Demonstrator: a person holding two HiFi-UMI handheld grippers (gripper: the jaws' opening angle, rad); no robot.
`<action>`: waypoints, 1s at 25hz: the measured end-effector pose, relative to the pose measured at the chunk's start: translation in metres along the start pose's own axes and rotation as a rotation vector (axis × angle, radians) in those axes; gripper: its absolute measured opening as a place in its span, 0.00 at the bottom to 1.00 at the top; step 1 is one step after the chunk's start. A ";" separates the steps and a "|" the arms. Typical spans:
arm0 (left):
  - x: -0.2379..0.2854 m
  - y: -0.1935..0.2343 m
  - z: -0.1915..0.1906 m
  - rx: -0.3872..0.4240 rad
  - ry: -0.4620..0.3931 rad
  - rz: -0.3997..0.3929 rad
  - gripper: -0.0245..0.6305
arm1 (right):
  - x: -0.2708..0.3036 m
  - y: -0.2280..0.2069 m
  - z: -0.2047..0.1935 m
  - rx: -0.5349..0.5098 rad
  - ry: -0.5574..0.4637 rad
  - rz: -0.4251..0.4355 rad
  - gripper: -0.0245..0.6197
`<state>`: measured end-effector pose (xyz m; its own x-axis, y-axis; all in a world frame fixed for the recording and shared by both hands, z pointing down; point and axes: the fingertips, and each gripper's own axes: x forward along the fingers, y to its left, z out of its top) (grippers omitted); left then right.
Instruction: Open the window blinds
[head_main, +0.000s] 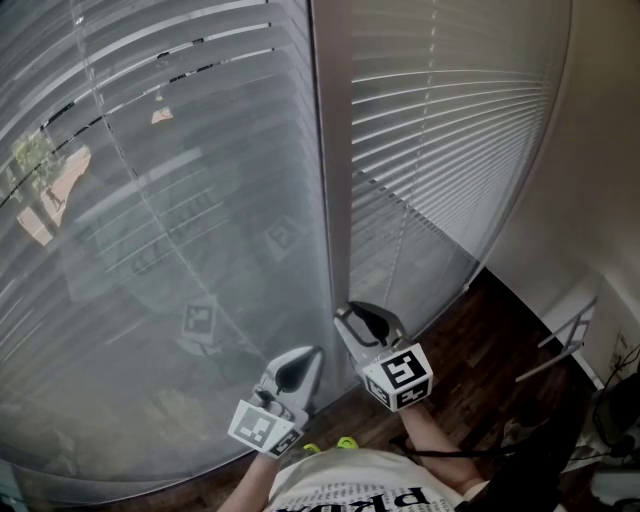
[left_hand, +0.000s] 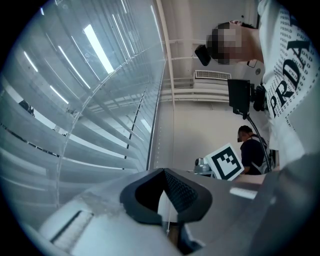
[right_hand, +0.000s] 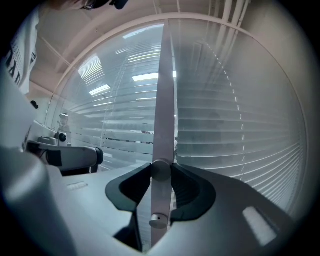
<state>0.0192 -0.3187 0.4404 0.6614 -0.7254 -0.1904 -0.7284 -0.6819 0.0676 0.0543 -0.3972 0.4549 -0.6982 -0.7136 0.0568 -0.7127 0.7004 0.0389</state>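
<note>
Where blinds (head_main: 150, 250) hang: straight ahead, slats shut.
Right claw (right_hand: 161, 172): closed on wand (right_hand: 165, 100).
Left claw (left_hand: 164, 171): pinched, seemingly on thin cord (left_hand: 169, 220).
Next: I'd twist wand slowly, grip firm.

A: What carries everything here?
B: A dark wood floor (head_main: 470, 330), seen below and right of the right gripper (head_main: 362, 322).
A: And what rests on it?
B: A pale metal frame (head_main: 568, 335), well right of that gripper, and two yellow-green shoe tips (head_main: 346, 442) just below the left gripper (head_main: 295, 370).
</note>
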 end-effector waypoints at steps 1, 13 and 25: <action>0.000 0.000 0.000 -0.002 -0.002 0.000 0.02 | 0.000 0.000 0.000 -0.022 0.008 0.004 0.24; 0.006 0.001 0.000 -0.014 -0.010 -0.005 0.02 | -0.003 0.018 0.002 -0.840 0.127 -0.052 0.24; 0.010 0.001 -0.002 -0.013 -0.016 0.000 0.02 | 0.002 0.017 -0.005 -1.091 0.144 -0.057 0.23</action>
<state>0.0253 -0.3269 0.4407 0.6581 -0.7242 -0.2061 -0.7262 -0.6828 0.0804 0.0407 -0.3865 0.4603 -0.6013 -0.7867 0.1402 -0.2510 0.3525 0.9015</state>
